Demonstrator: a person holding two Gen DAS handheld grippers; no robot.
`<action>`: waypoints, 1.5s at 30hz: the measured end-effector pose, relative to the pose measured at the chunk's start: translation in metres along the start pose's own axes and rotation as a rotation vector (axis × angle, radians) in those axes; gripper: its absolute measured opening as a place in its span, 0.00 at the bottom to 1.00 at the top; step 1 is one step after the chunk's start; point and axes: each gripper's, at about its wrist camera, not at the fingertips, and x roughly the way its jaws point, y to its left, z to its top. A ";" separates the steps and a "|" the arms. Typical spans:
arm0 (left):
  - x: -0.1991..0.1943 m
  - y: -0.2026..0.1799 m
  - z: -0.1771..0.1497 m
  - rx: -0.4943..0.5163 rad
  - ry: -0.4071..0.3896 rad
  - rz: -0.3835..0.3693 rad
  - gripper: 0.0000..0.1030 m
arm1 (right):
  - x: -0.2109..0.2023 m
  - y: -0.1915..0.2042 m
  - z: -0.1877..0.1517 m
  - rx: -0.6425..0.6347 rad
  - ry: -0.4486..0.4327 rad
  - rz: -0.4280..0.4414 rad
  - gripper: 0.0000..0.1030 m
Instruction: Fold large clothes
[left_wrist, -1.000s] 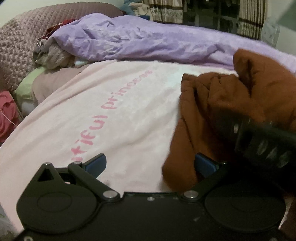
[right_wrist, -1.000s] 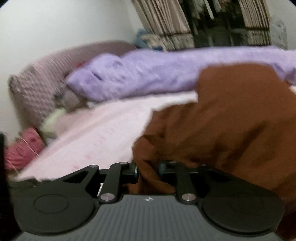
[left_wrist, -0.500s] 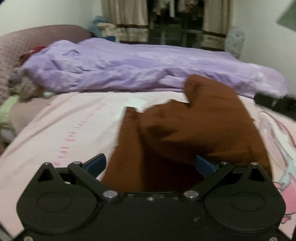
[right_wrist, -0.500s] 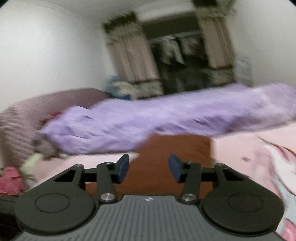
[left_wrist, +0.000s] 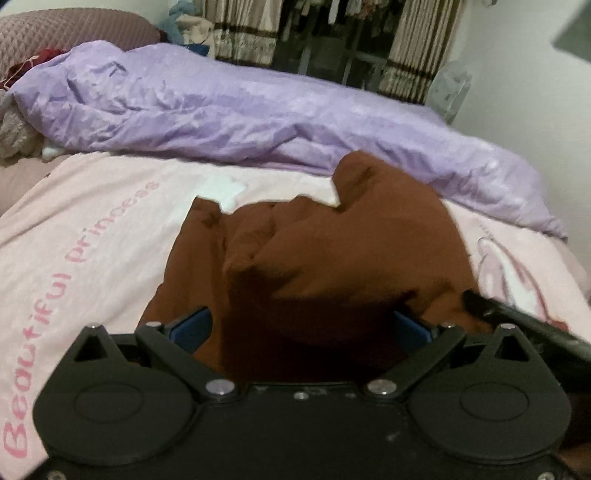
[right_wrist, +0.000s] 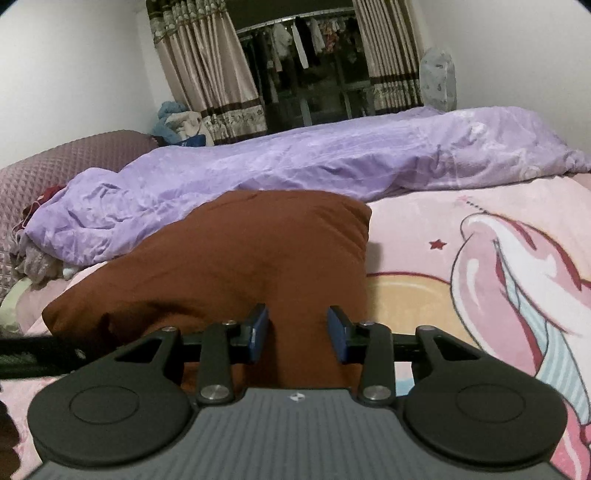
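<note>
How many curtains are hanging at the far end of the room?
2. The left curtain hangs beside the white wall; the right curtain hangs near the far right corner. Between them a dark opening shows hanging clothes. Any others would be out of view.

I am looking past my wide-open left gripper (left_wrist: 301, 325) at a rumpled brown garment (left_wrist: 332, 258) lying on the pink blanket (left_wrist: 92, 229), purple duvet (left_wrist: 240, 118) behind.

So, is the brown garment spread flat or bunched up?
Bunched up. The brown garment sits in a rumpled heap on the pink blanket, its edges uneven.
</note>
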 end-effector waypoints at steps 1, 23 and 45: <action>-0.004 -0.003 0.001 0.006 -0.010 -0.007 1.00 | 0.001 0.000 -0.001 0.000 0.004 0.002 0.43; -0.047 -0.004 0.011 0.119 -0.239 0.210 0.18 | -0.024 0.012 0.008 -0.004 -0.016 0.063 0.44; -0.010 0.085 -0.023 -0.043 -0.097 0.257 0.23 | 0.015 0.029 0.001 0.011 0.109 0.179 0.37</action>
